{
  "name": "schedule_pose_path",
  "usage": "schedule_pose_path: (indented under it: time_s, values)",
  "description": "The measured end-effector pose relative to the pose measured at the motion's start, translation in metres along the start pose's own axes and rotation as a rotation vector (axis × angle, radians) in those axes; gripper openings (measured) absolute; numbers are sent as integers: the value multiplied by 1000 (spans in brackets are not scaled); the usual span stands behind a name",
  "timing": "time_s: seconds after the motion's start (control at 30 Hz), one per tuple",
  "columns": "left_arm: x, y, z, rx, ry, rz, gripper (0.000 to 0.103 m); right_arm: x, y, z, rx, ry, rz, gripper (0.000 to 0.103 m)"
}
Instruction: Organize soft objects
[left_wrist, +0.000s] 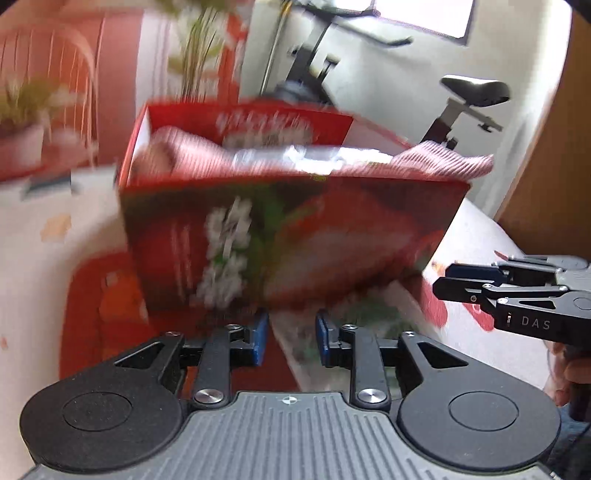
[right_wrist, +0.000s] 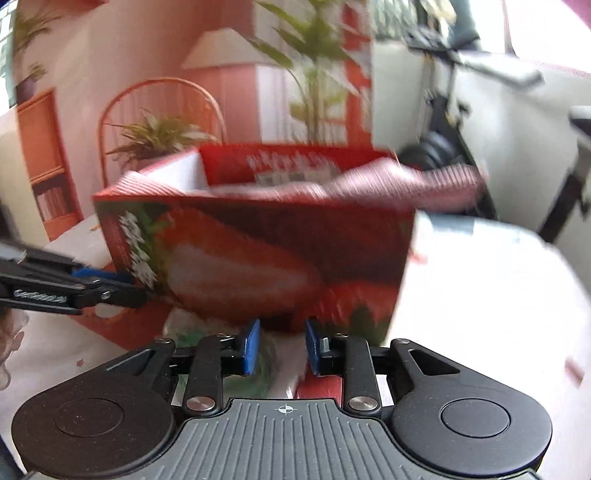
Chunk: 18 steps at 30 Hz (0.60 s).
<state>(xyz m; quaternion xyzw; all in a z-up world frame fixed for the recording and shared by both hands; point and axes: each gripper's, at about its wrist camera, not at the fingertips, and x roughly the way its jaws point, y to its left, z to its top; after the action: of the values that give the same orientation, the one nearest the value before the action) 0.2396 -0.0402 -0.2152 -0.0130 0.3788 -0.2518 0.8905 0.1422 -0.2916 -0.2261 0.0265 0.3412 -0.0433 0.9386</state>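
Red box (left_wrist: 288, 229) on surface (right_wrist: 480, 295). Pink cloth (left_wrist: 443, 162) inside, 1 end draped over box's right rim. Both tongs, left (left_wrist: 290, 341) and right (right_wrist: 282, 345), apart, empty, before box. Cloth looks light, limp; pinch draped end.

Room: salmon-pink wall (right_wrist: 122, 48); orange bookshelf (right_wrist: 44, 162) at 9 o'clock; arched wire chair (right_wrist: 162, 107); potted plants (right_wrist: 162, 134); exercise bike (left_wrist: 472, 92) at 2 o'clock; bright window (left_wrist: 421, 14); wooden door (left_wrist: 554, 155).
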Motion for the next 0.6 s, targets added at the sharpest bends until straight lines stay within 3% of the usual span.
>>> schedule_pose_path:
  time_s: [0.13, 0.3, 0.43, 0.6]
  values:
    - [7, 10, -6, -76, 38, -29, 38, 16, -12, -11, 123, 84, 27, 26]
    - [15, 9, -16, -95, 84, -66, 41, 23, -3, -25, 141, 154, 29, 42]
    - [23, 7, -22, -116, 129, -90, 41, 23, -7, -31, 207, 157, 49, 44]
    - [31, 11, -22, -164, 129, -115, 41, 25, -4, -31, 182, 155, 50, 45]
